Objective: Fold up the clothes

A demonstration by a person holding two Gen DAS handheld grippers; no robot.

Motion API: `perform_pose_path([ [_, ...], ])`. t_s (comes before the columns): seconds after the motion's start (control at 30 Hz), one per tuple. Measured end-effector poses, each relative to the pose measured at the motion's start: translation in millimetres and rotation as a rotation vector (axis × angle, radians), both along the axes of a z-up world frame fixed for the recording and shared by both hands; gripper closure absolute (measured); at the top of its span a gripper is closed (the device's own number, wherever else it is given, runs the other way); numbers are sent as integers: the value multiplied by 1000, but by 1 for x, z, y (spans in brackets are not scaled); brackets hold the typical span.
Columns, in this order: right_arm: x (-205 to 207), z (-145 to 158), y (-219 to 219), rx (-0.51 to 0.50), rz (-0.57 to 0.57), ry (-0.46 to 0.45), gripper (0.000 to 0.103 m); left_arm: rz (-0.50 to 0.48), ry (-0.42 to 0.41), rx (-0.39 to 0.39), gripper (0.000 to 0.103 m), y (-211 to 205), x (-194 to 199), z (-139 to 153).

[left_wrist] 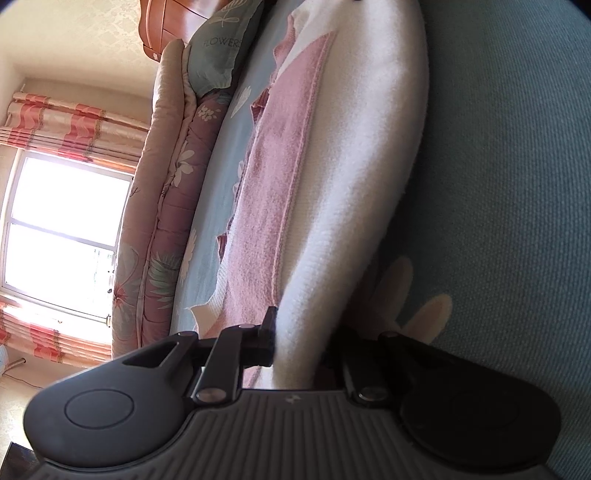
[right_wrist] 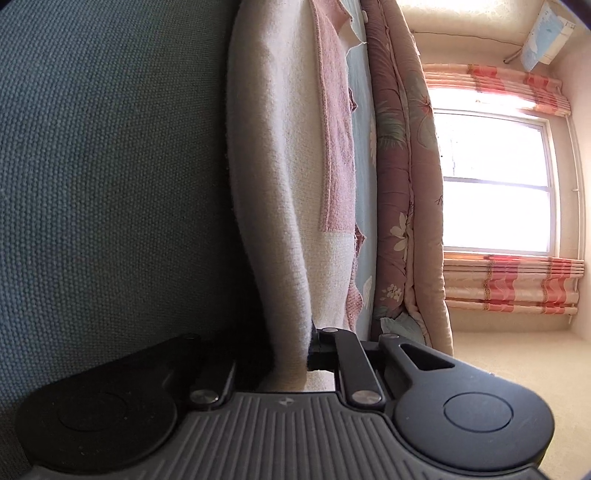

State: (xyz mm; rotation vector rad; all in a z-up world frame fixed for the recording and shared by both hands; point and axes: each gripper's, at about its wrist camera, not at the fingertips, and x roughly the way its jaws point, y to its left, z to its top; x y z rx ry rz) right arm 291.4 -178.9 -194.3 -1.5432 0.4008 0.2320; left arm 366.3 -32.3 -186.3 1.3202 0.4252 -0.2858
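Note:
A white knitted garment (left_wrist: 332,184) with a pink panel (left_wrist: 269,177) lies spread on the teal bed sheet (left_wrist: 498,184). The picture is rolled on its side. My left gripper (left_wrist: 295,350) is shut on the garment's near white edge, which runs between its fingers (left_wrist: 267,332). In the right wrist view the same garment (right_wrist: 280,166) stretches away over the sheet (right_wrist: 110,147). My right gripper (right_wrist: 291,358) is shut on another part of that white edge. One dark finger (right_wrist: 317,347) shows beside the cloth, the other is hidden in shadow.
A rolled floral quilt (left_wrist: 166,221) (right_wrist: 402,184) lies along the far side of the bed. A teal pillow (left_wrist: 218,44) leans on a wooden headboard (left_wrist: 166,26). Beyond are a bright window (right_wrist: 491,177), striped curtains (right_wrist: 517,284) and an air conditioner (right_wrist: 546,37).

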Motion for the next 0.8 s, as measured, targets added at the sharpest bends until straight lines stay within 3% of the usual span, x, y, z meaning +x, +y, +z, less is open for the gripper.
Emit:
perform_pose_path([
  [0.17,4,0,4,-31,-7,14,86,3,-12,47,82,-2,-1,3],
  [0.3,4,0,3,-27,-8,23,86,18,-3,32,97,-3,2,-3],
  [0.63,-3,-4,0,-8,18,-11,87,21,5,27,98,-5,5,-4],
  [0.8,0,-3,0,-28,13,18,87,18,14,33,98,-4,8,-4],
])
